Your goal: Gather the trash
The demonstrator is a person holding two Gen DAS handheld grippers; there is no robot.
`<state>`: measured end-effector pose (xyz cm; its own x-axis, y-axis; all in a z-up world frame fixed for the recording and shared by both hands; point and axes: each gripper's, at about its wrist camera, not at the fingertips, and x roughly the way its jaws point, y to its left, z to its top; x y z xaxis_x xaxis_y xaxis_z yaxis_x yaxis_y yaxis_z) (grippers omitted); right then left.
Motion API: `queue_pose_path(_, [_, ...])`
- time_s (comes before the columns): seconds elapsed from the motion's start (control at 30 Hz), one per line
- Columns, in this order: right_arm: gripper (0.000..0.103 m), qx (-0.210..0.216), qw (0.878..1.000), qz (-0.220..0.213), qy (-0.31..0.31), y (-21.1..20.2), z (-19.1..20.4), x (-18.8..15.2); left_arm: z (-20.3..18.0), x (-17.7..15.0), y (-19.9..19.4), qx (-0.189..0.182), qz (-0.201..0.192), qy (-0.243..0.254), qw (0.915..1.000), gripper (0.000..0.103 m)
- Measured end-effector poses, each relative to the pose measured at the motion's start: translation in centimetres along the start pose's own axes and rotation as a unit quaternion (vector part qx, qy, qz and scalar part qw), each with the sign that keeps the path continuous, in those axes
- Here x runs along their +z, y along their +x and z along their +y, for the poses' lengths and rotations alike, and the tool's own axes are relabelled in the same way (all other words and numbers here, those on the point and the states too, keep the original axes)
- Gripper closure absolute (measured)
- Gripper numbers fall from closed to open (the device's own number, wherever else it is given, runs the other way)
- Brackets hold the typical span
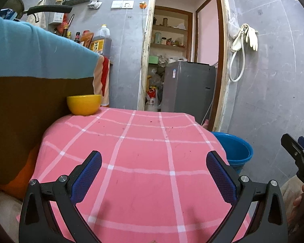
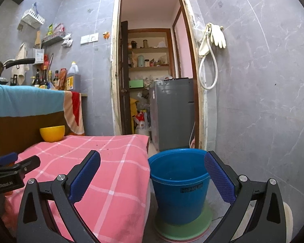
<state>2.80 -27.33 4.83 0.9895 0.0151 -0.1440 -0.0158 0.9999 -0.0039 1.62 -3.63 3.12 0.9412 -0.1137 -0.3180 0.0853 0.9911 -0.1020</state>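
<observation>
Two grippers: both spread wide, nothing between the pads.
Left gripper (image 1: 154, 162): fingers apart, hovering over the pink checked cloth (image 1: 143, 162), holding nothing.
Right gripper (image 2: 152, 163): fingers apart, empty, off the table's right edge, aimed at the bucket (image 2: 179, 190); tip also visible at far right of left view (image 1: 298, 158).
Left gripper from right view: part seen at left edge (image 2: 12, 168), above the cloth.
Trash: only tiny dark specks scattered on the cloth near its far edge (image 1: 152, 122); too small to identify.
Bucket: blue, on the floor just beside the table's right side, standing on a green disc (image 2: 184, 225); inside looks empty as far as visible.
Bowl (image 1: 84, 104): yellow, upright, far left corner of the table, against a brown panel.
Background: open doorway with a grey appliance (image 1: 189, 89) behind, white gloves (image 1: 251, 36) and a hose hung on the grey wall.
Hand: fingers partly visible at lower right of left view (image 1: 298, 200), under the right gripper.
</observation>
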Motion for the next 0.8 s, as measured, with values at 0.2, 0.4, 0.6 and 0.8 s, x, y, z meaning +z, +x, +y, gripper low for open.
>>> queue_pose_path(0.2, [0.0, -0.008, 1.0, -0.007, -0.008, -0.3, 0.2, -0.5, 0.3, -0.7, -0.5, 0.009, -0.006, 0.0, 0.9999, 0.002])
queue_pose_path(0.4, [0.0, -0.013, 1.0, 0.006, -0.013, 0.1, 0.2, -1.2, 0.6, -1.3, -0.6, 0.02, -0.013, -0.003, 0.9997, 0.002])
queue_pose_path(0.6, [0.0, -0.013, 1.0, 0.011, -0.016, 0.2, 0.2, -1.5, 0.5, -1.6, -0.8, 0.026, -0.017, 0.003, 0.9995, 0.002])
queue_pose_path(0.8, [0.0, -0.011, 1.0, 0.014, -0.017, 0.3, 0.2, -1.7, 0.7, -1.7, -0.7, 0.026, -0.017, 0.002, 0.9995, 0.002])
